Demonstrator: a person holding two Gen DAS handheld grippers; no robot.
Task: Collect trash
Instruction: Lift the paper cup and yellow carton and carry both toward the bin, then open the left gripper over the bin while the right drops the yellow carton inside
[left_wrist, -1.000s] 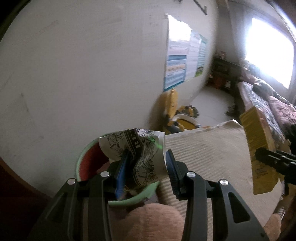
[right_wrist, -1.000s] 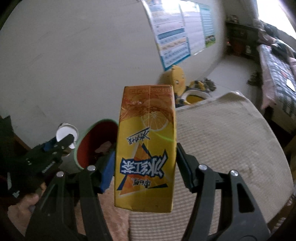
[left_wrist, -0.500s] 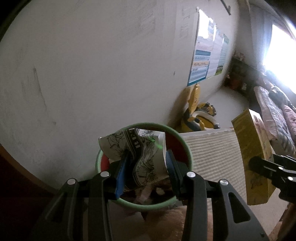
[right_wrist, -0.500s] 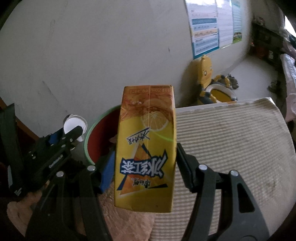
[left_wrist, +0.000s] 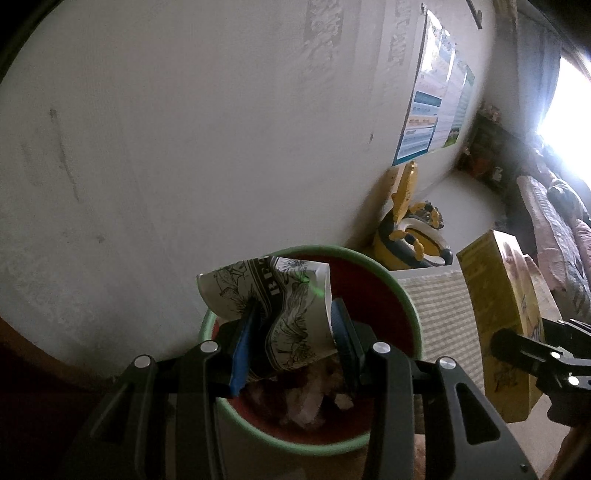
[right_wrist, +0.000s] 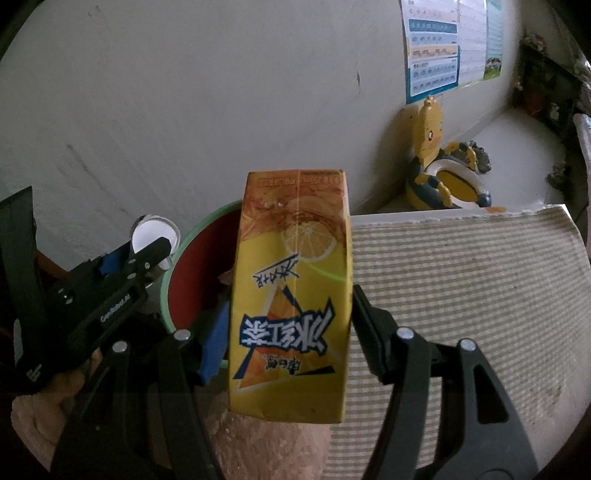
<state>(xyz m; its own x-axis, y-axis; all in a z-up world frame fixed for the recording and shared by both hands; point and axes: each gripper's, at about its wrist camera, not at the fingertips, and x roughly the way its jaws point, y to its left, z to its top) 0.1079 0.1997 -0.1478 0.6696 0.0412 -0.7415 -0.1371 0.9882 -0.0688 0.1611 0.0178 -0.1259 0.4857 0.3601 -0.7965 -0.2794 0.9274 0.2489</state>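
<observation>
The left tongs (left_wrist: 291, 328) are closed on a crumpled paper cup (left_wrist: 273, 299) printed with black line drawings and a dark band whose letters begin "BE"; the rest is creased out of reading. The cup hangs directly over the mouth of the green-rimmed bin (left_wrist: 402, 295), red inside with scraps at the bottom, so this hand looks nearer to a drop. To the right, the right tongs (right_wrist: 288, 328) grip a yellow drink carton (right_wrist: 291, 314) by its sides, long axis pointing away from the camera, upside-down Chinese lettering and a lemon slice on its face. From there the bin (right_wrist: 184, 240) lies just left of the carton.
</observation>
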